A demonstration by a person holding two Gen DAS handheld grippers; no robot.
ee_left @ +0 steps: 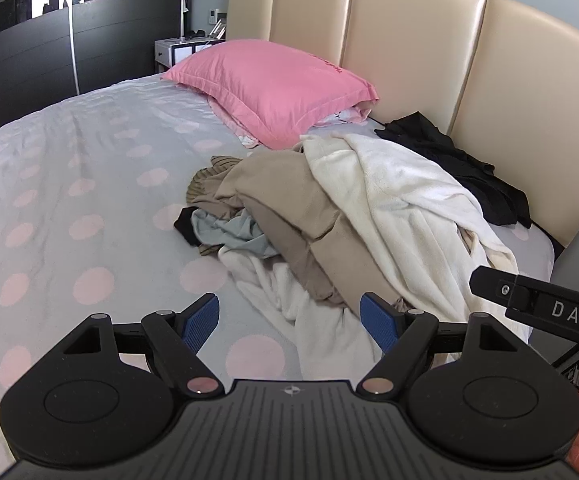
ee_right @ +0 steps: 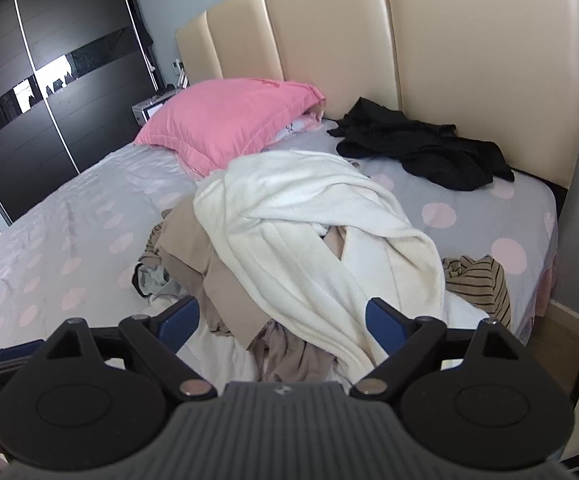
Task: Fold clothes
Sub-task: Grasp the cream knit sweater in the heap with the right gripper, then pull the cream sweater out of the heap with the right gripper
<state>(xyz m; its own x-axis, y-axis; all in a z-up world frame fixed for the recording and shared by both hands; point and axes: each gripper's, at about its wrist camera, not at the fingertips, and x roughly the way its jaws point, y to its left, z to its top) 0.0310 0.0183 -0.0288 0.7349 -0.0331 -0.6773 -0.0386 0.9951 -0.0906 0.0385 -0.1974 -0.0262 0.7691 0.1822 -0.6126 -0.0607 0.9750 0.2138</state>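
Note:
A heap of unfolded clothes lies on the bed: a cream fleece garment (ee_left: 401, 200) (ee_right: 309, 232) on top, a tan garment (ee_left: 289, 208) (ee_right: 193, 248) under it, and a light blue piece (ee_left: 233, 232) at the heap's left. A striped garment (ee_right: 477, 284) lies at the heap's right. A black garment (ee_left: 461, 164) (ee_right: 421, 148) lies apart by the headboard. My left gripper (ee_left: 291, 322) is open and empty, just short of the heap. My right gripper (ee_right: 283, 324) is open and empty above the heap's near edge.
The bed (ee_left: 69, 200) has a grey sheet with pink dots. A pink pillow (ee_left: 273, 84) (ee_right: 229, 124) lies by the beige padded headboard (ee_left: 409, 48). A dark wardrobe (ee_left: 77, 32) and a white nightstand (ee_left: 181, 50) stand beyond. The bed's right edge (ee_right: 545, 272) drops to the floor.

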